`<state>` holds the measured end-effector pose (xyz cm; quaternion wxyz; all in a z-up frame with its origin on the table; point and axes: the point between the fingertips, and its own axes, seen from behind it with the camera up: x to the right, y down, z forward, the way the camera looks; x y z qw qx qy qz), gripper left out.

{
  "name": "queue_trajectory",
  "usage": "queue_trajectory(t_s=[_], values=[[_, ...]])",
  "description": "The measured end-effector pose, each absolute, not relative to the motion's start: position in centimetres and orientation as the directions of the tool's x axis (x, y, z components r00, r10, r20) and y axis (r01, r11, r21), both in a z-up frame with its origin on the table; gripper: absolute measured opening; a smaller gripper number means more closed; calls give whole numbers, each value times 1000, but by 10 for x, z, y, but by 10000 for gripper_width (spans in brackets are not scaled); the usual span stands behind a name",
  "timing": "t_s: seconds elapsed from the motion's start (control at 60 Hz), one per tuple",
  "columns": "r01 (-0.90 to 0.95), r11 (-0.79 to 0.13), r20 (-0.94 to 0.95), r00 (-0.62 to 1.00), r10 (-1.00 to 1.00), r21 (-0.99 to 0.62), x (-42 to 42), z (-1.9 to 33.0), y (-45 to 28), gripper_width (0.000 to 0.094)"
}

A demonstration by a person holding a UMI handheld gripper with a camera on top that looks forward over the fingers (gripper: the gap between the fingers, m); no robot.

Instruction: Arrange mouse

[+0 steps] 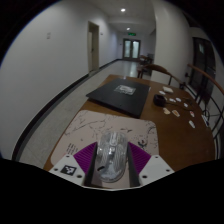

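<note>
The gripper [111, 160] is clamped on a grey mouse [109, 152]: both purple pads [87, 155] press its sides, and the mouse sits between the fingers, held over the near end of a wooden table [75, 112]. Under it lies a light patterned mat [88, 125]. Further along the table lies a large black mat [121, 95]. To the right of that are a small dark object [162, 99] and several small white items [180, 111], too small to identify. A corridor with doors stretches beyond.
</note>
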<state>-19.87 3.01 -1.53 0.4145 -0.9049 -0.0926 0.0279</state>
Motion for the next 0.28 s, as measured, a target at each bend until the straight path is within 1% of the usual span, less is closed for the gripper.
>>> queue_trajectory(t_s=[0.017,0.033,0.05,0.117,0.167,0.283], values=[[153,-645,23,978,206,-749,-199,-15,28,604],[162,-650,16,974,225,-743,-201,-14,24,671],[171,-652,9,970,245,-739,-202,-13,20,688],[196,-633,-2,955,297,-749,-198,0,5,872],[207,-615,-7,945,326,-761,-190,11,-11,838],[215,-594,-22,930,366,-775,-159,27,-49,848]])
